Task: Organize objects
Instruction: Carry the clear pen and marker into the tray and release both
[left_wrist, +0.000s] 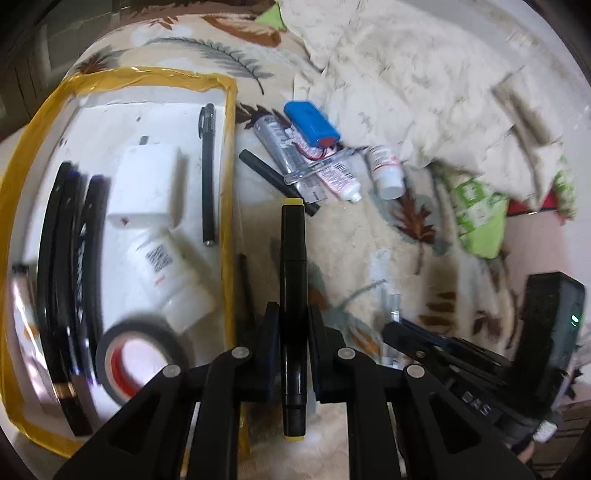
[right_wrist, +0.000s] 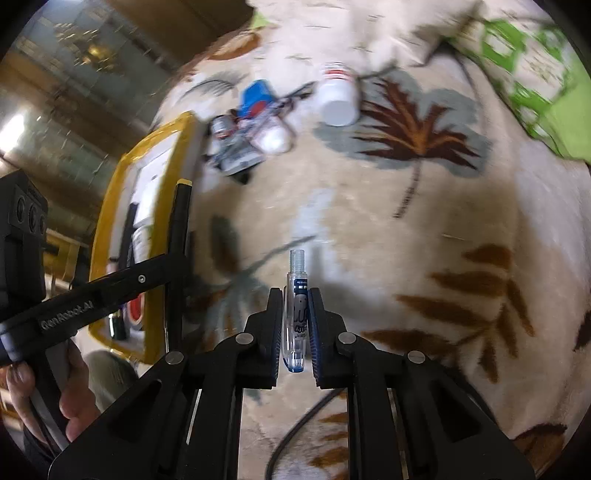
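I see the yellow-rimmed tray (left_wrist: 229, 155) at nine o'clock on the leaf-print blanket (left_wrist: 369, 236); my left gripper (left_wrist: 292, 325) is clamped on a black yellow-capped marker (left_wrist: 293, 280) beside its rim, my right gripper (right_wrist: 295, 314) pinches a clear pen barrel (right_wrist: 295, 317) above the blanket

Black marker (left_wrist: 293, 317) with yellow ends; clear pen (right_wrist: 296, 321) with dark blue print; white tray (left_wrist: 92, 122) edged in yellow tape; blue battery pack (left_wrist: 311, 123) with a red end; cream blanket (right_wrist: 424, 229) patterned with brown and grey-blue leaves
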